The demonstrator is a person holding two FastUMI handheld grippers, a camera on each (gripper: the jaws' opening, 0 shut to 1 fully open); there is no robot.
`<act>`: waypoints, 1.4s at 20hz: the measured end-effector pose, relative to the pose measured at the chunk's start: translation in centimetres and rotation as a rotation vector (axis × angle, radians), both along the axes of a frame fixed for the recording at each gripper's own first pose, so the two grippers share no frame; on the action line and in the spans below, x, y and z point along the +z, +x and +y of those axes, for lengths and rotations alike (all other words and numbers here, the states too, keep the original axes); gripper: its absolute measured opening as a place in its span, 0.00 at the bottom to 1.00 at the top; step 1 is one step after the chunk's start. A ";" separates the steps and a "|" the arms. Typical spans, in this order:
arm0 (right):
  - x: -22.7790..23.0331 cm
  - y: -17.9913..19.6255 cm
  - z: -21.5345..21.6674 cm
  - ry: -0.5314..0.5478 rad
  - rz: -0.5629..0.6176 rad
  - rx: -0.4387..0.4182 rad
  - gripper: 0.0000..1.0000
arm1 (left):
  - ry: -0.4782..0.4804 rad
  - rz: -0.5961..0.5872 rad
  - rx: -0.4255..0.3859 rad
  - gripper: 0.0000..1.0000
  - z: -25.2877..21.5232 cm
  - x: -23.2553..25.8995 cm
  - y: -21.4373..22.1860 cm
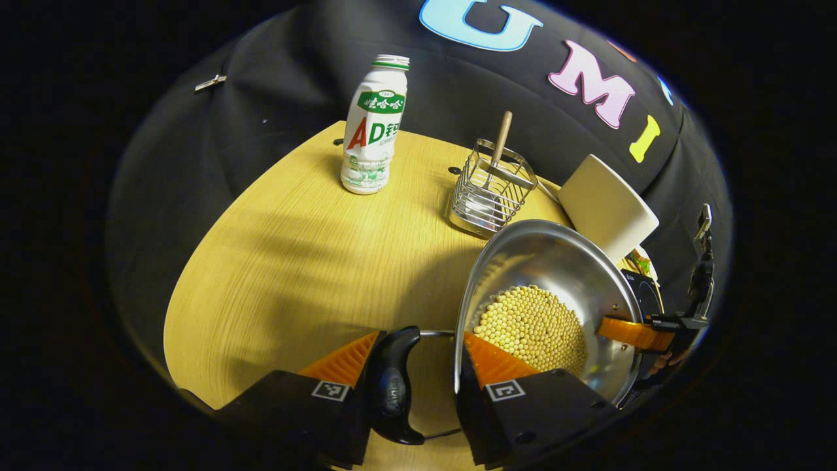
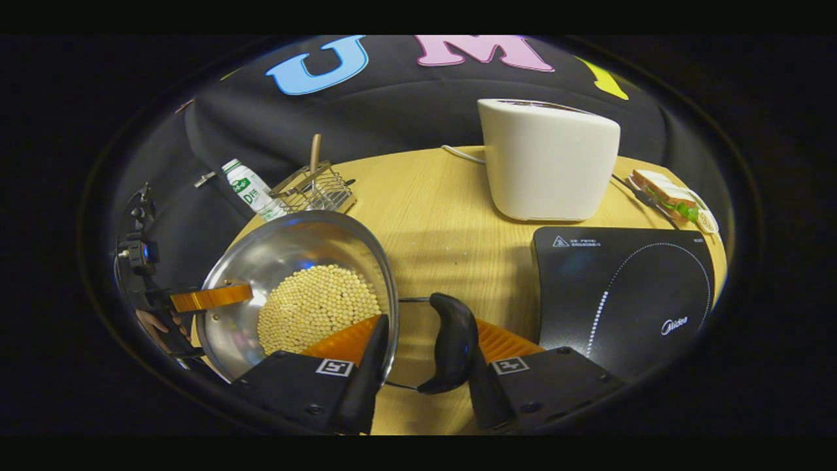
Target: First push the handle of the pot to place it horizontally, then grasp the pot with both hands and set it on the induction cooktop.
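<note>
A steel pot [image 1: 556, 261] [image 2: 288, 248] holds soybeans [image 1: 533, 324] [image 2: 317, 301] and sits left of the black induction cooktop [image 2: 621, 288]. My left gripper [image 1: 422, 337] is shut on the pot: one finger lies inside the wall, the other outside the black side handle [image 1: 392, 379]. On the opposite side my right gripper [image 2: 428, 324] is shut the same way over the other handle [image 2: 451, 347]. Each gripper's inner finger also shows across the pot, the right one [image 1: 631, 332] and the left one [image 2: 209, 297]. Whether the pot rests on the table is unclear.
On the wooden table [image 1: 294, 261] [image 2: 444, 209] a white toaster [image 2: 549, 160] [image 1: 608, 203] stands behind the cooktop, with a sandwich [image 2: 670, 193] to its right. A drink bottle [image 1: 374, 124] [image 2: 252, 190] and a wire rack [image 1: 490, 190] [image 2: 314, 186] with a wooden-handled utensil stand beyond the pot.
</note>
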State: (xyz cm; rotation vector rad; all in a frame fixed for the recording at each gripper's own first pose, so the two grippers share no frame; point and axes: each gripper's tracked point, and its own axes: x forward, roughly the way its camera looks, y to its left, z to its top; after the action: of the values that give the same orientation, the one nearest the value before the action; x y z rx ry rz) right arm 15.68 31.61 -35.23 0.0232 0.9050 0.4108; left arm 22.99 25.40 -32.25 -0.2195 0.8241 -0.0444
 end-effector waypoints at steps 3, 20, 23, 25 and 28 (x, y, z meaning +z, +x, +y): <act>0.5 -0.5 -0.2 -0.004 -0.006 0.020 0.61 | 0.009 0.006 0.006 0.61 -0.2 0.4 -0.9; 8.3 0.5 -11.0 0.029 -0.051 -0.001 0.61 | 0.021 -0.032 -0.019 0.61 -11.7 7.4 -2.5; 9.5 1.3 -14.2 0.034 -0.068 -0.027 0.61 | 0.022 -0.043 -0.045 0.61 -15.1 8.4 -1.8; 9.8 1.8 -16.6 0.035 -0.071 -0.043 0.61 | 0.027 -0.051 -0.061 0.61 -17.4 8.7 -1.2; 9.9 2.5 -20.4 0.028 -0.072 -0.068 0.57 | 0.026 -0.054 -0.089 0.60 -21.5 8.5 -0.7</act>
State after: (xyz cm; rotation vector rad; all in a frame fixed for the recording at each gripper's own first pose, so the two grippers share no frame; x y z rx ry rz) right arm 18.17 11.22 -25.34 0.0648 0.8251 0.3586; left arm 22.32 3.88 -23.75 -0.1566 0.7801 -0.1228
